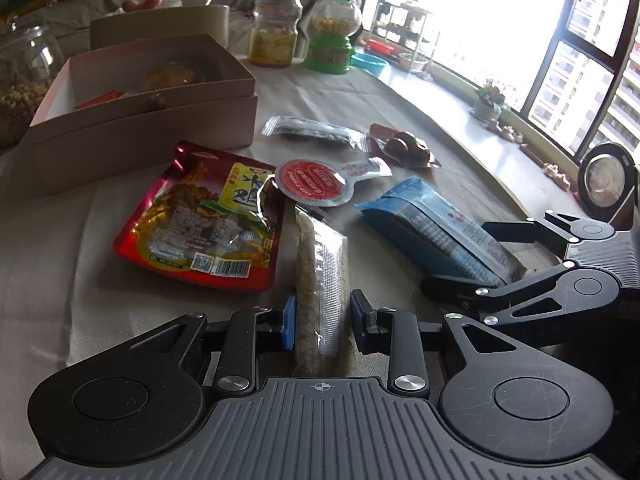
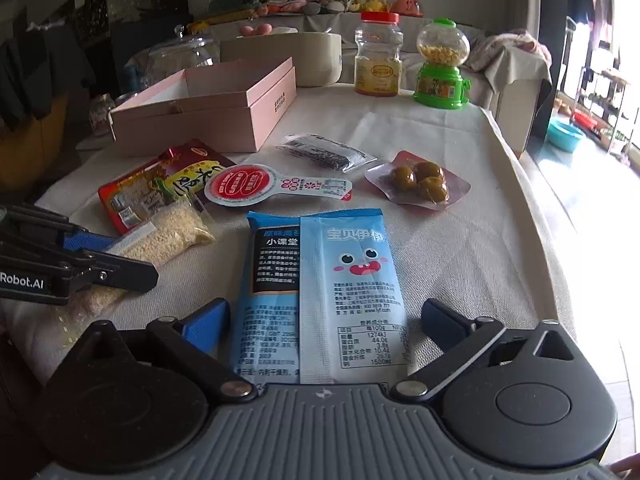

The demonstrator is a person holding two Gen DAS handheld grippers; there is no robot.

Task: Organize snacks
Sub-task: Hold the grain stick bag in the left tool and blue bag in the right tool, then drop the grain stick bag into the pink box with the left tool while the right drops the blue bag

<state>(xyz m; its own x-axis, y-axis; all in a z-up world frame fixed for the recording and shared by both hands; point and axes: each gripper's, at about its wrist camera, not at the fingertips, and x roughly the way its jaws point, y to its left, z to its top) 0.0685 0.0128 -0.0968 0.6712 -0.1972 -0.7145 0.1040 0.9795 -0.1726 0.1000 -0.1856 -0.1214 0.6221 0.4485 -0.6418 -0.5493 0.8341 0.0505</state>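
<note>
My left gripper [image 1: 322, 320] has its jaws around the near end of a clear packet of pale grain bar [image 1: 320, 276], close to touching it; the packet also shows in the right wrist view [image 2: 168, 236]. My right gripper [image 2: 326, 320] is open, its jaws wide on either side of a light blue snack packet [image 2: 340, 280] lying flat, which also shows in the left wrist view [image 1: 432, 228]. A red pouch [image 1: 200, 216], a round red-lidded sachet [image 1: 316, 184], a dark bar packet [image 1: 316, 132] and a packet of brown balls [image 1: 408, 148] lie beyond. An open pink box [image 1: 140, 120] stands at the left.
A yellow jar with a red lid [image 2: 378, 56], a green candy dispenser [image 2: 440, 68], a cream bowl [image 2: 304, 56] and a glass jar [image 2: 184, 56] stand at the table's far end. The table edge [image 2: 532, 200] runs along the right, with floor beyond.
</note>
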